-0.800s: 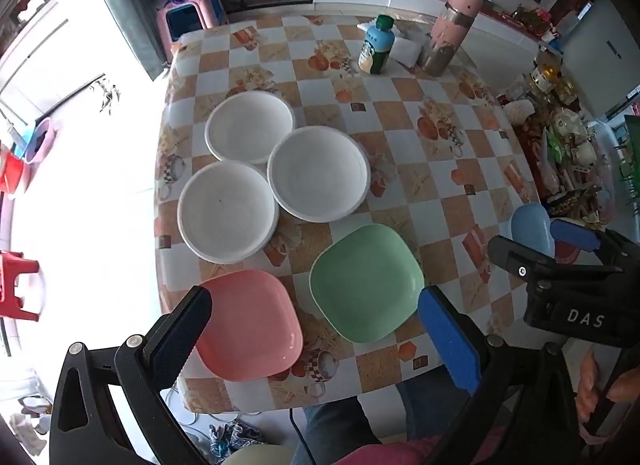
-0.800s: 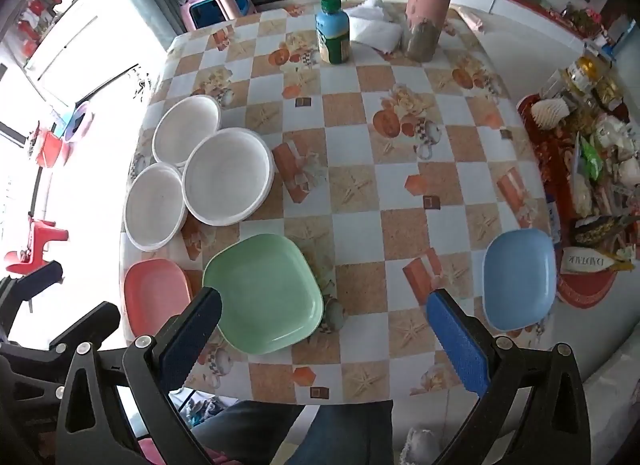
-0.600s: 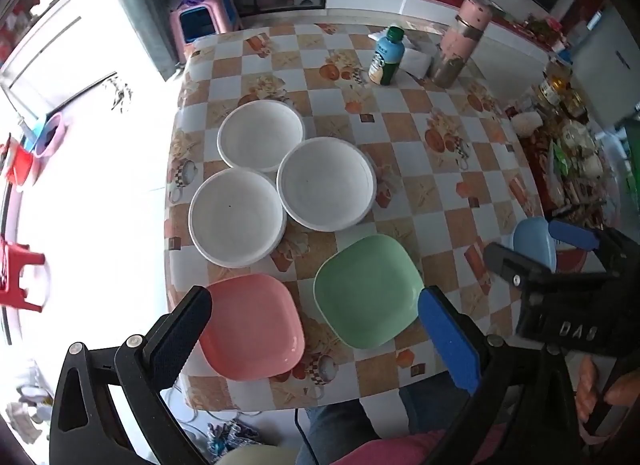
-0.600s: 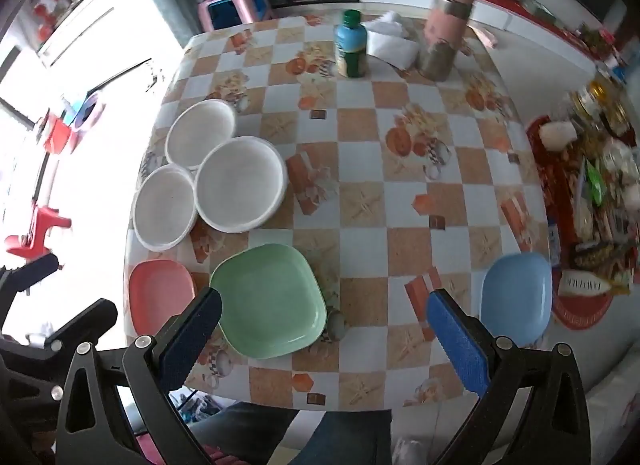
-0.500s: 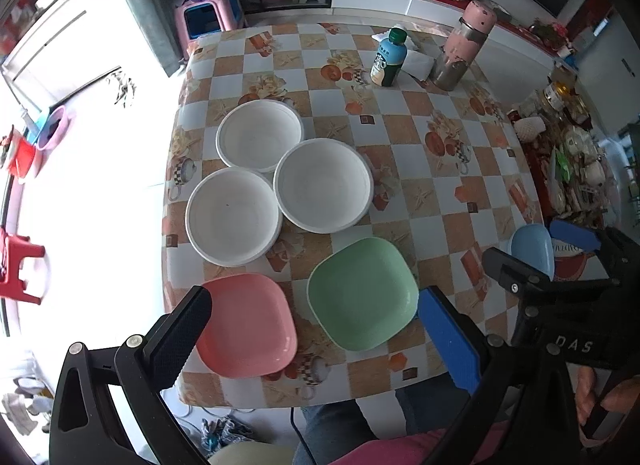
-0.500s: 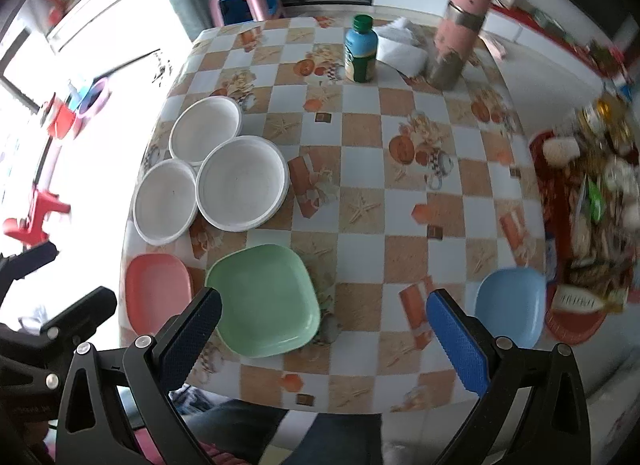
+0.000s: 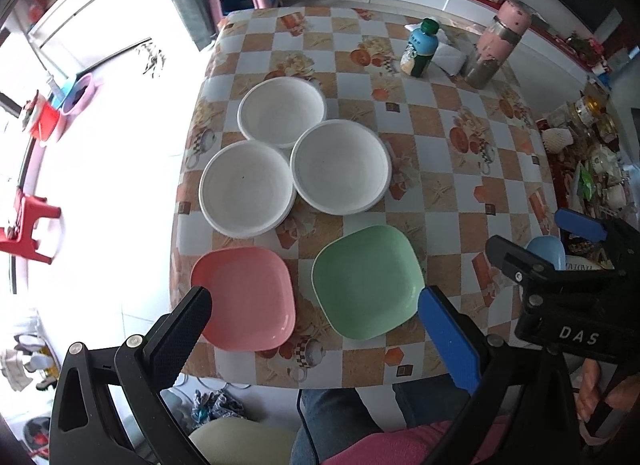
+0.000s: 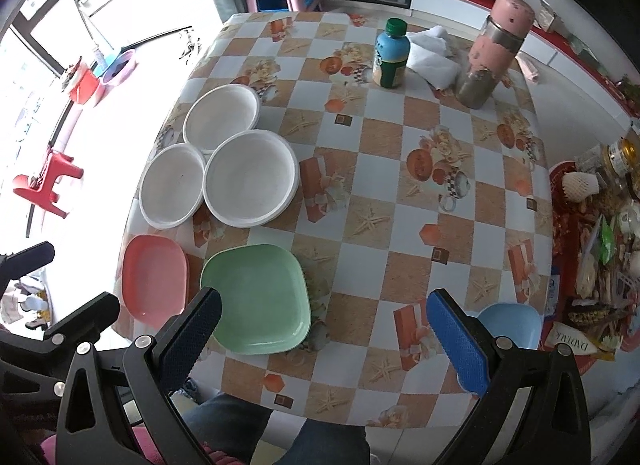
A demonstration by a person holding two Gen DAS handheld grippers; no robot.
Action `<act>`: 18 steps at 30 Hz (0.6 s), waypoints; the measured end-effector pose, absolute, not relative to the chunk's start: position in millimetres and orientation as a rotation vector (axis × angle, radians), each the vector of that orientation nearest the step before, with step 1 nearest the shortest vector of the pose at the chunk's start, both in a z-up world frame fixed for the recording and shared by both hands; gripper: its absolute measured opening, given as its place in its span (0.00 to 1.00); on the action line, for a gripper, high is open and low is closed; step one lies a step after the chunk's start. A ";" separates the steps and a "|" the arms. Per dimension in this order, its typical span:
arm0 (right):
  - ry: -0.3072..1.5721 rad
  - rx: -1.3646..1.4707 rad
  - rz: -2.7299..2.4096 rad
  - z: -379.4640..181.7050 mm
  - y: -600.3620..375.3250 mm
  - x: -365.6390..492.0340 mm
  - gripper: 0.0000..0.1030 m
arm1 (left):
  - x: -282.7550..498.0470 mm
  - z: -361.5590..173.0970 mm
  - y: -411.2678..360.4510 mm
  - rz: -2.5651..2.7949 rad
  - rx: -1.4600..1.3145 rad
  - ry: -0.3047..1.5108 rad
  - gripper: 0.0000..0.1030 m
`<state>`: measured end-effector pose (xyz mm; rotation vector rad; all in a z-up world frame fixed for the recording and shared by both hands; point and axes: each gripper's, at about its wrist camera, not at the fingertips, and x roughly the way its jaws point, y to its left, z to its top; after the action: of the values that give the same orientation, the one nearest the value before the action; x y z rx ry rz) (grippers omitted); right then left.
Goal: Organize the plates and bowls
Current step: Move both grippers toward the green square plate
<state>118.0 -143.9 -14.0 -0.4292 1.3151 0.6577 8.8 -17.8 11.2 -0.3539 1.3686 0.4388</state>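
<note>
White: 3 bowls (image 7: 296, 157) clustered, rims touching, on the checkered table's (image 8: 400, 185) left side | pink plate (image 7: 246, 301) and green plate (image 7: 368, 281) near its front edge, blue plate (image 8: 510, 325) front right | left gripper (image 7: 316, 333) jaws wide apart, empty, above plates | right gripper (image 8: 322, 329) jaws wide apart, empty.

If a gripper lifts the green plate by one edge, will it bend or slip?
The green plate looks like rigid plastic, so probably stiff and light. Its glossy surface may slip between pads. Its raised rim likely gives some hold.
</note>
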 end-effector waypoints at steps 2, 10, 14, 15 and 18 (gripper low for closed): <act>1.321 -0.438 0.668 -15.9 -141.8 119.1 1.00 | 9.8 9.8 -16.5 0.440 -0.367 1.378 1.00; 1.349 -0.463 0.698 -24.8 -136.1 119.6 1.00 | 3.5 0.9 -15.0 0.468 -0.386 1.380 1.00; 1.367 -0.479 0.703 -29.9 -133.6 120.1 1.00 | 3.8 -1.3 -14.9 0.483 -0.396 1.390 1.00; 1.369 -0.481 0.703 -30.5 -133.6 120.2 1.00 | 3.9 -1.2 -15.1 0.487 -0.395 1.391 1.00; 1.370 -0.483 0.704 -31.1 -133.2 121.1 1.00 | 2.8 -1.8 -14.7 0.486 -0.394 1.390 1.00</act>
<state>121.1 -133.2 -31.1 -0.4835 1.3697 0.7035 2.8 -14.7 -1.8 -0.3936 1.3902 0.4856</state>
